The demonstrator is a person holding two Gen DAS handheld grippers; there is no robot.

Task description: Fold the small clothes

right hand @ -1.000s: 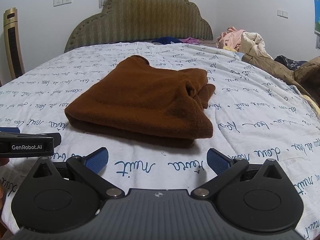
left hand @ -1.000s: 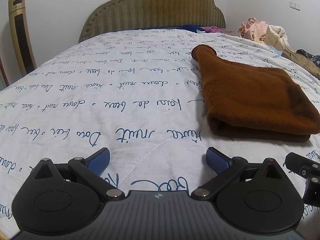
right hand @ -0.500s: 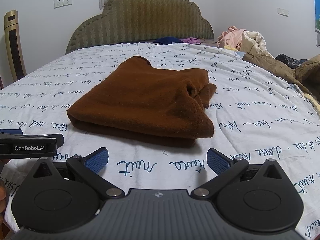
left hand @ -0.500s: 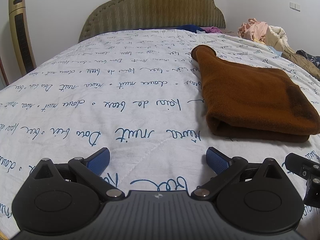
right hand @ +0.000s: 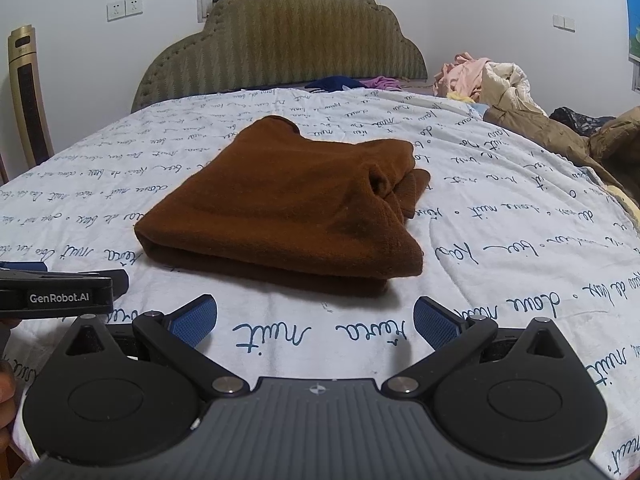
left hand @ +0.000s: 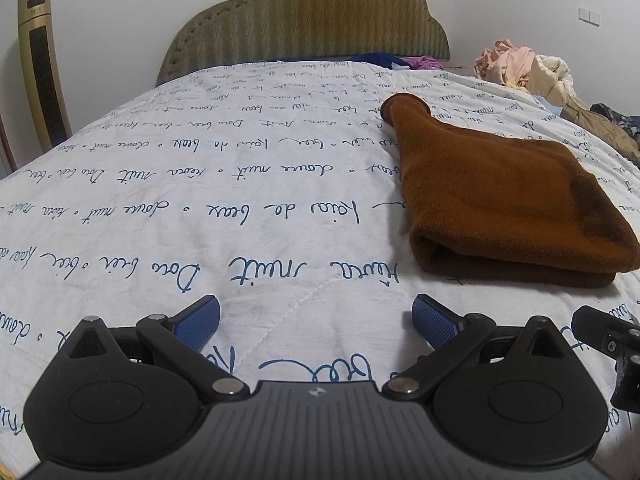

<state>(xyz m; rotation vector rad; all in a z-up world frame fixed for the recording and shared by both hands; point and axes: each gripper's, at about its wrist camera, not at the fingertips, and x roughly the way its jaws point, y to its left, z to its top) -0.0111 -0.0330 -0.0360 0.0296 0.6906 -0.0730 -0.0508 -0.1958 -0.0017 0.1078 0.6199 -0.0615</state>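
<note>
A brown knitted garment (right hand: 296, 200) lies folded in a thick rectangle on the white bedspread (right hand: 500, 216) printed with blue script. From the left wrist it shows at the right, brown garment (left hand: 500, 196). My left gripper (left hand: 316, 322) is open over bare bedspread (left hand: 200, 208), down and left of the garment. My right gripper (right hand: 316, 322) is open too, just short of the garment's near folded edge, with nothing between its blue pads (right hand: 196, 316). Part of the left gripper (right hand: 60, 296) shows at the left edge of the right wrist view.
A padded olive headboard (right hand: 280, 40) stands at the far end. Loose clothes (right hand: 492, 76) and a tan coat (right hand: 560, 136) are piled on the bed's right side. A gold tower fan (left hand: 40, 68) stands left of the bed. Blue and purple garments (right hand: 348, 82) lie near the headboard.
Both grippers stay open. The right wrist view has drifted slightly, so the garment sits a little further right and higher. The left view is nearly unchanged.
</note>
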